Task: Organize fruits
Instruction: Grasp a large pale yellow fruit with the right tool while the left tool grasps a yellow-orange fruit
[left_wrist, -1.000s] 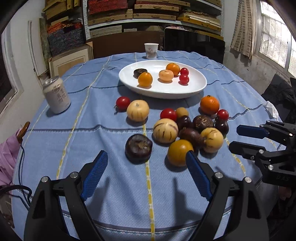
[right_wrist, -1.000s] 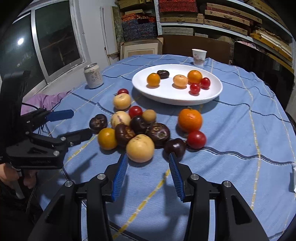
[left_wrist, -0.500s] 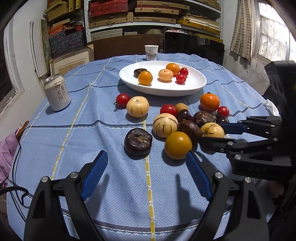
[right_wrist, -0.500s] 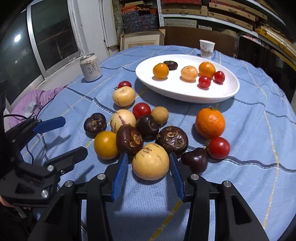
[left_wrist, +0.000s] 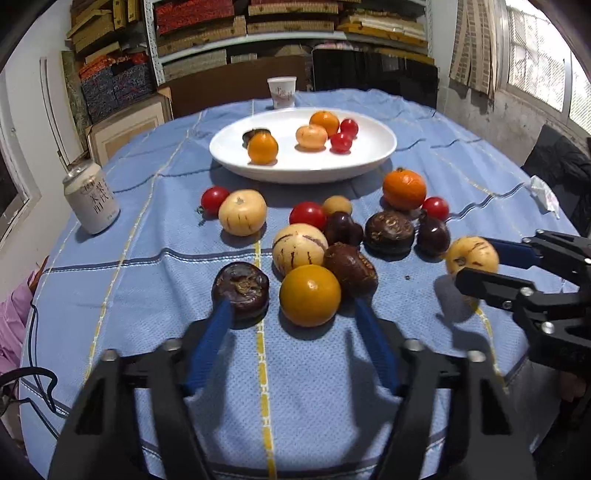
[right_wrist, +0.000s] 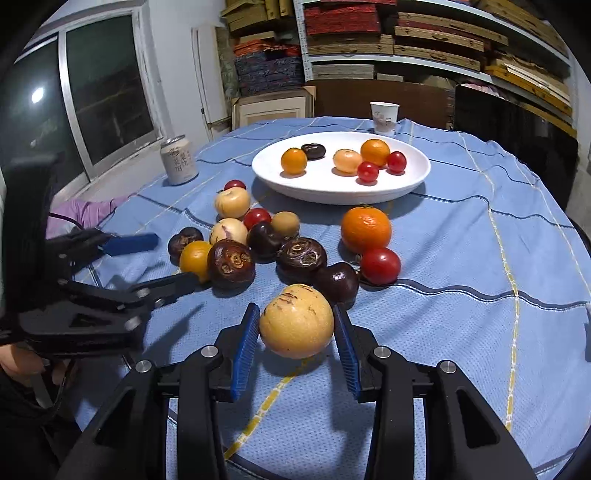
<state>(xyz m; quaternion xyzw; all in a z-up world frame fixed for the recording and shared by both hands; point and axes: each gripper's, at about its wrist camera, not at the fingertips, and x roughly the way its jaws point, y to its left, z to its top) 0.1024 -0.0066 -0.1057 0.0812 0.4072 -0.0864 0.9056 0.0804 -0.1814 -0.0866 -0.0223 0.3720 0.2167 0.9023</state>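
right gripper (right_wrist: 295, 328) has its blue ribbed pads clamped on both sides of a pale yellow melon-like fruit (right_wrist: 296, 320), round and smooth with a few dark streaks near its top, held just above the cloth at the near edge of the fruit heap. left gripper (left_wrist: 291, 317) reaches in from the other side; its jaws are closing around a smooth yellow-orange fruit (left_wrist: 309, 295) that sits between them on the table, though the pads do not yet press it. crowding that fruit are a wrinkled dark purple fruit (left_wrist: 240, 290) touching the left pad and a brown, rough-skinned one (left_wrist: 351, 269) just beside the right pad, with a striped cream fruit (left_wrist: 299, 245) directly behind, so the fingers have little room on either side. further back lie more dark wrinkled fruits, glossy red tomatoes, another striped cream fruit (left_wrist: 242, 212) and a dimpled orange (left_wrist: 403, 188), loosely clustered on the table (left_wrist: 147, 295), which is covered in a blue woven cloth with yellow and dark stripes. beyond the heap stands a white oval plate (left_wrist: 369, 162), glossy and shallow, already carrying two orange fruits, a peach-coloured one, two small red tomatoes and one dark fruit. a metal drink can (left_wrist: 90, 199) stands upright well to the left, and a paper cup (left_wrist: 282, 92) stands just behind the plate. shelves of stacked boxes fill the back wall.
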